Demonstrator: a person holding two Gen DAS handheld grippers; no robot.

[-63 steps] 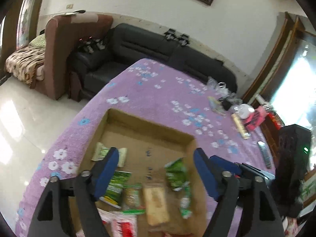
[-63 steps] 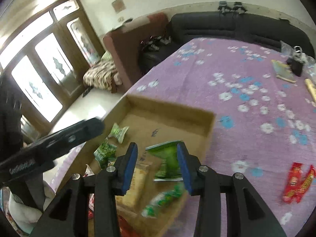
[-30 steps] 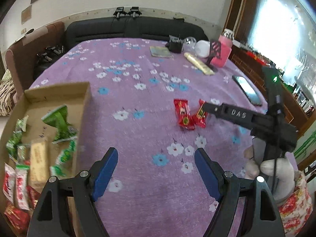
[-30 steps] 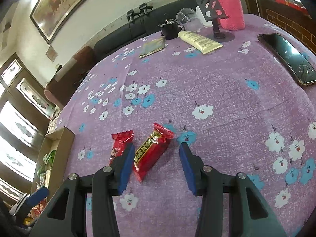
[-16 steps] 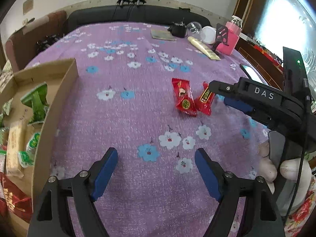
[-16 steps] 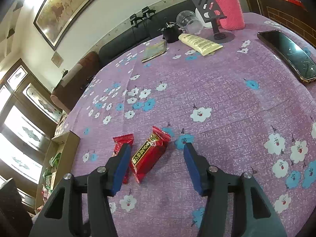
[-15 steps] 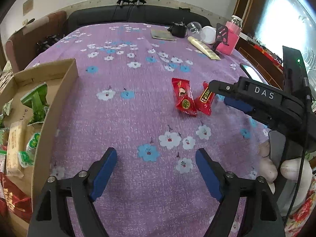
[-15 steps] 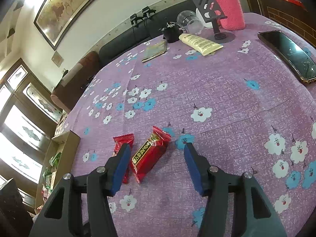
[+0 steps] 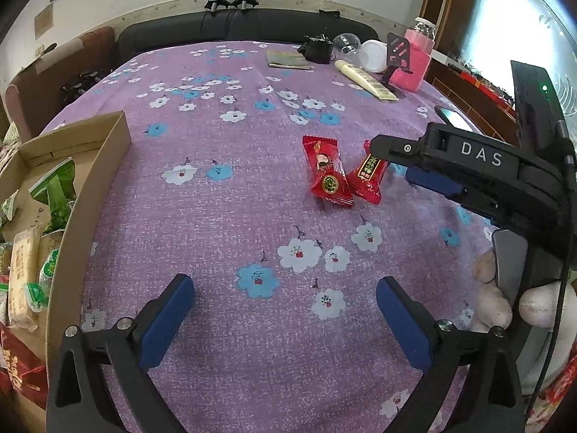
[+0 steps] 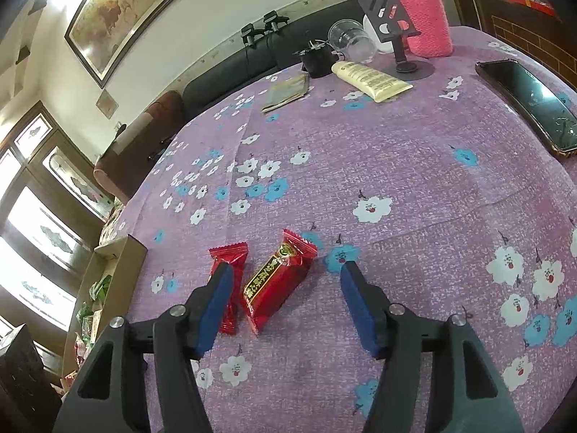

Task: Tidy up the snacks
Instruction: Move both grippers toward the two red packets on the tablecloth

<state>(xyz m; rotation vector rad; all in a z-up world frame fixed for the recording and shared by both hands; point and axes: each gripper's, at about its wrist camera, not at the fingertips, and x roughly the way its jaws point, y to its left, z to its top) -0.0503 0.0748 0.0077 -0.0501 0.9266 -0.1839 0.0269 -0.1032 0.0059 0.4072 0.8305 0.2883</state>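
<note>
- The right tongs [image 10: 283,285], black with blue pads, are spread wide and hold nothing; they hang low over the purple flower-print cloth on the counter [image 10: 414,166].
- Between their pads lies a red foil snack packet with gold lettering [image 10: 277,281], flat on the cloth and slanted.
- A second red foil snack packet with a round gold seal [image 10: 229,270] lies just beside it, partly behind the left pad of these tongs; whether the two packets touch I cannot tell from this side.
- From the left wrist view the seal packet [image 9: 327,176] and the lettered packet [image 9: 368,176] sit near the middle of the counter, overlapping at their near ends.
- The left tongs [image 9: 285,310] are also spread wide and hold nothing, well short of the packets.
- An open brown cardboard box [image 9: 90,180] sits at the counter's left edge, with green, tan and red snack packs inside.
- At the far right corner stand a pink knitted-sleeve bottle [image 10: 422,18], a black phone stand [image 10: 396,32] and a cream tube [image 10: 371,79].
- A black phone [image 10: 530,108] lies at the right edge.
</note>
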